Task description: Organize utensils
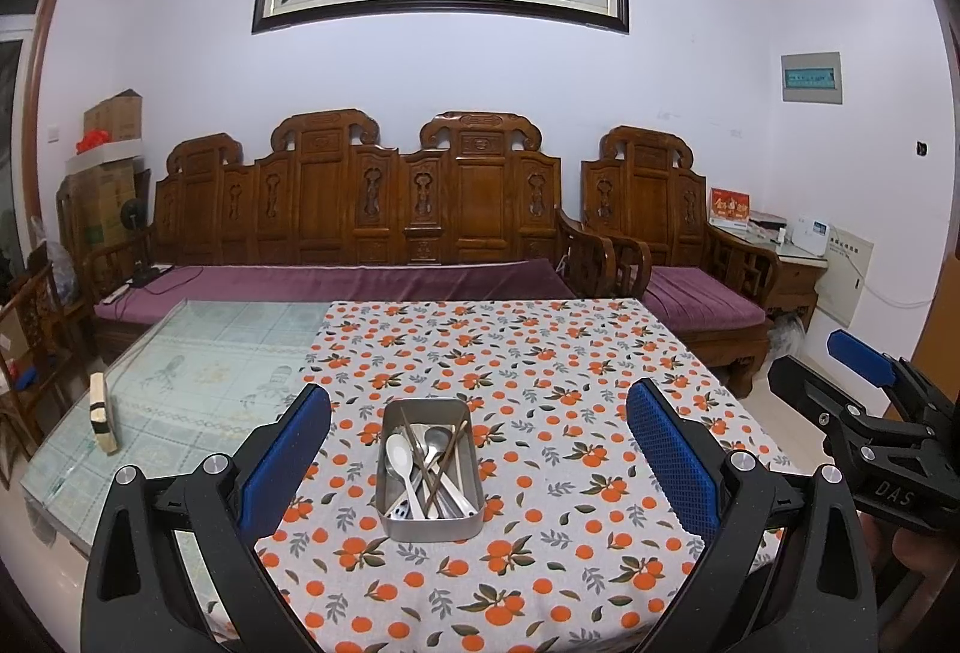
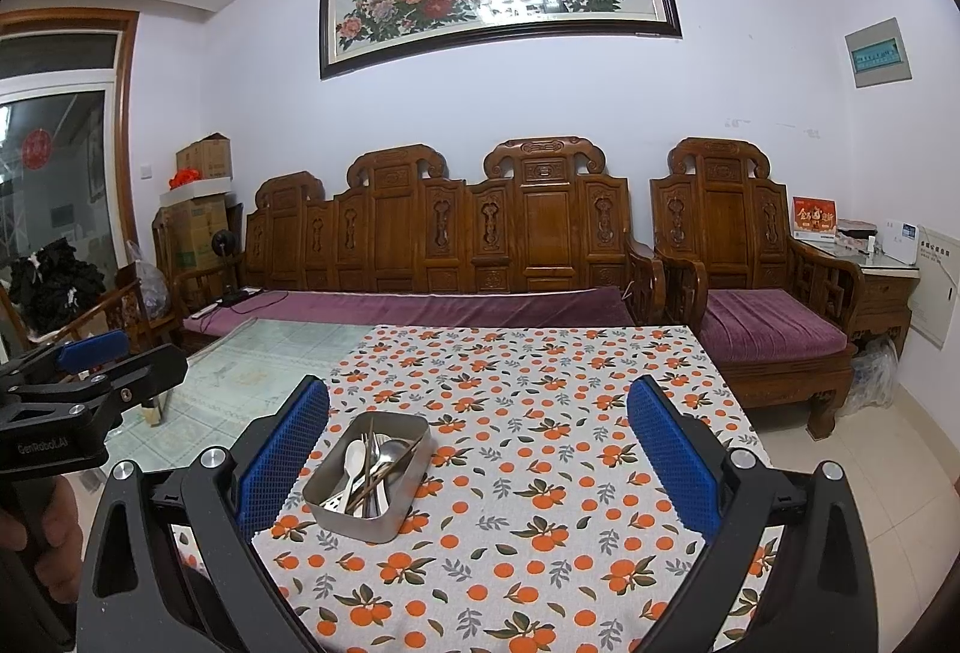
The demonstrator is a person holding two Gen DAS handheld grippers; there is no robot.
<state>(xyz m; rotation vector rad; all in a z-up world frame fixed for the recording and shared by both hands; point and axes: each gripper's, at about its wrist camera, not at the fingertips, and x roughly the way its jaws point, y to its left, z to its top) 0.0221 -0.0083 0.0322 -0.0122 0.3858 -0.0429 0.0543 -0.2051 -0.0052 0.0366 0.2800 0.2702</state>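
Note:
A rectangular metal tin [image 1: 431, 524] stands on the orange-print tablecloth [image 1: 540, 353]. It holds a white spoon [image 1: 399, 458], metal spoons and brown chopsticks [image 1: 447, 458]. My left gripper [image 1: 478, 449] is open and empty, held back from the tin, which shows between its blue pads. In the right wrist view the tin [image 2: 354, 524] sits left of centre, near the left pad. My right gripper [image 2: 478, 449] is open and empty above the cloth. Each gripper shows at the edge of the other's view, the right gripper [image 1: 864, 371] in the left wrist view and the left gripper [image 2: 90, 353] in the right.
The table's left part is bare glass over a pale green cloth [image 1: 204, 353], with a small wooden block [image 1: 103, 413] near its left edge. A carved wooden sofa [image 1: 360, 209] with purple cushions and an armchair [image 1: 678, 233] stand behind the table.

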